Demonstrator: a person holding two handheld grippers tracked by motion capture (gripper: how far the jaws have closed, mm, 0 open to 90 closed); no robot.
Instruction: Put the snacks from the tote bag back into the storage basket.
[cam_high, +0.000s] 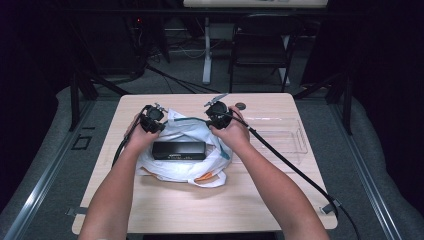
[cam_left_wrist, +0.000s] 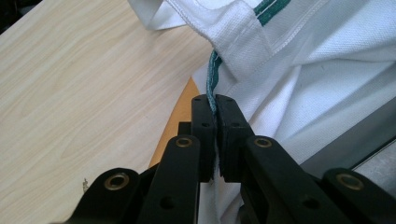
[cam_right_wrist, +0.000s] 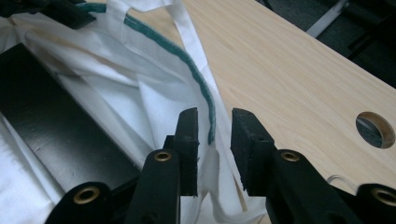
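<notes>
Pale wooden table at frame centre: left gripper clenches the white bag's green-edged rim; right gripper stands parted around that rim, pads clear; a black box lies on the bag between both hands.

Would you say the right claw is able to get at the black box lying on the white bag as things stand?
Probably yes: the black box lies uncovered on the white bag beside the right claw, whose jaws stand apart around the bag's green-trimmed edge.
</notes>
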